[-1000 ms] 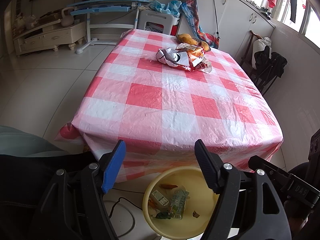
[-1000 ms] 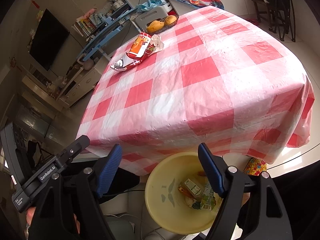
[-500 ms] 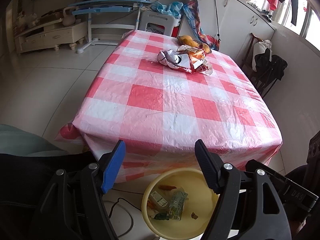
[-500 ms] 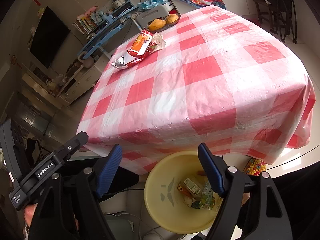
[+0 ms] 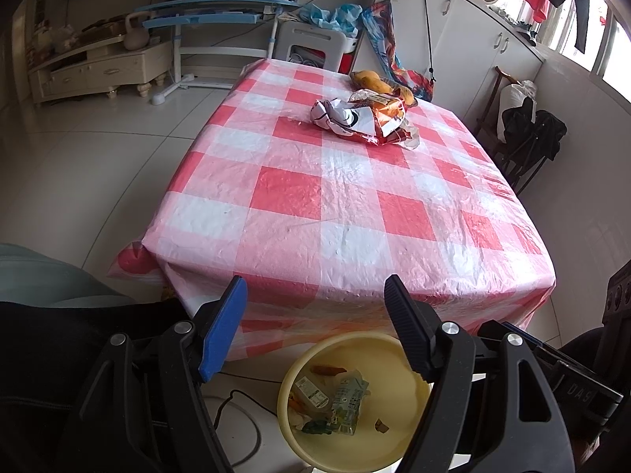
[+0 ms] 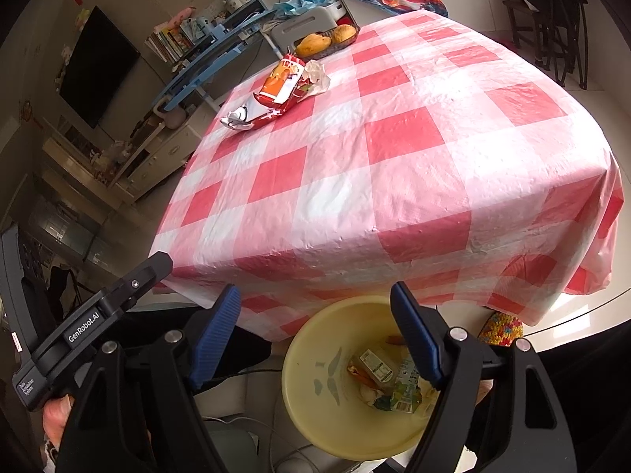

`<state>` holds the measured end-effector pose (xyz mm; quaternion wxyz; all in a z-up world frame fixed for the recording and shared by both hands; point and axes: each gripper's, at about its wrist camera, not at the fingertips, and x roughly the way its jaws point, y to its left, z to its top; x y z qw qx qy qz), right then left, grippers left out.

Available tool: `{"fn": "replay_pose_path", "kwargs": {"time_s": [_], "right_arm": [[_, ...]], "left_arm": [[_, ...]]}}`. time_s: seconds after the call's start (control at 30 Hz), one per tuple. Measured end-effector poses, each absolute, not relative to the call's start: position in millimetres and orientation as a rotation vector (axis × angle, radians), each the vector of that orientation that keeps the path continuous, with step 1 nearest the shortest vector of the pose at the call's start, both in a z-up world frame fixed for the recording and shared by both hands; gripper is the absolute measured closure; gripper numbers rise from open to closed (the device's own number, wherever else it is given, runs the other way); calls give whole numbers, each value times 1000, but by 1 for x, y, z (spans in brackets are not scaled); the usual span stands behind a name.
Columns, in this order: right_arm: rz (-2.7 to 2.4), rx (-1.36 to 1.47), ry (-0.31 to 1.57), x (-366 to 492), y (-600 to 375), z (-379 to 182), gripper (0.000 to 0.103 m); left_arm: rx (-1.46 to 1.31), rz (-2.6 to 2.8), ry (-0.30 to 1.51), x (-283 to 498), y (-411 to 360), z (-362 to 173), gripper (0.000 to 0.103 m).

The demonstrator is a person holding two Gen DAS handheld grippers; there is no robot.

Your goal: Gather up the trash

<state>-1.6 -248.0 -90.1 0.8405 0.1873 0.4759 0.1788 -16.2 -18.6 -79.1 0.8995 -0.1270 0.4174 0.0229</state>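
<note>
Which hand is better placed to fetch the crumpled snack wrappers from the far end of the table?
Left, narrowly. Both grippers hang open and empty above the yellow bin, but the wrappers lie toward the table's left side.

Left claw and right claw side by side, angled downward, jaws wide apart, nothing between them.

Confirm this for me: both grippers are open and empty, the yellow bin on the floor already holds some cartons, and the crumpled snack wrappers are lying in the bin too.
Not quite. The crumpled snack wrappers lie on the checked tablecloth, near the far end, as the left wrist view shows. The rest holds: left gripper and right gripper open and empty, cartons in the yellow bin.
</note>
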Motion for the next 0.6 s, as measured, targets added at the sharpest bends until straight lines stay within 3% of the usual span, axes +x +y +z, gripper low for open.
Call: {"fn": "replay_pose_path", "kwargs": {"time_s": [0.33, 0.6], "right_arm": [[395, 383, 987, 6, -240, -80, 28], [443, 360, 937, 72, -213, -48, 28]], "left_arm": [[-285, 66, 812, -20, -16, -69, 33], [-322, 142, 728, -20, -3, -54, 33]]}}
